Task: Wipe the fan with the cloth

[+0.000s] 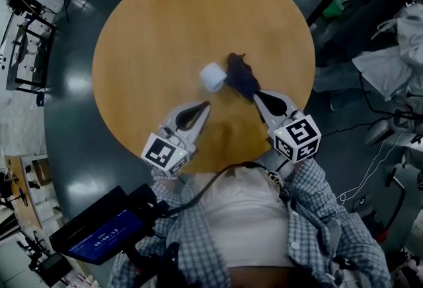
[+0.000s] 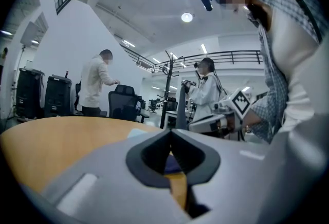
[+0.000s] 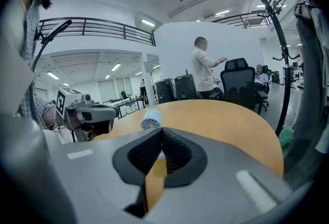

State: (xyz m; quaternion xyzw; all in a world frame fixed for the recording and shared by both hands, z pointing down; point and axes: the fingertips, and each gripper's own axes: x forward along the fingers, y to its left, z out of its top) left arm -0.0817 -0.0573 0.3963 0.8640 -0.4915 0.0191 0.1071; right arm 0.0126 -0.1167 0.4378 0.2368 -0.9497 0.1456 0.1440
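Observation:
A small white fan (image 1: 212, 76) lies on its side near the middle of the round wooden table (image 1: 158, 22). A dark blue cloth (image 1: 242, 74) lies crumpled against its right side. My left gripper (image 1: 207, 106) is shut and empty, hovering just short of the fan. The right gripper (image 1: 256, 94) is also shut, its tip at the cloth's near edge with no cloth between the jaws. From the right gripper view the fan (image 3: 150, 118) shows just past the shut right gripper (image 3: 161, 133). Past the shut left gripper (image 2: 171, 133), a bit of the cloth (image 2: 172, 165) shows low down.
A person in white (image 3: 204, 69) stands beyond the table beside black office chairs (image 3: 240, 81), and another person (image 2: 205, 89) stands further off. A coat stand (image 3: 280, 38) rises at the right. A dark screen (image 1: 99, 234) hangs at my lower left. Cables and bags (image 1: 390, 62) lie on the floor to the right.

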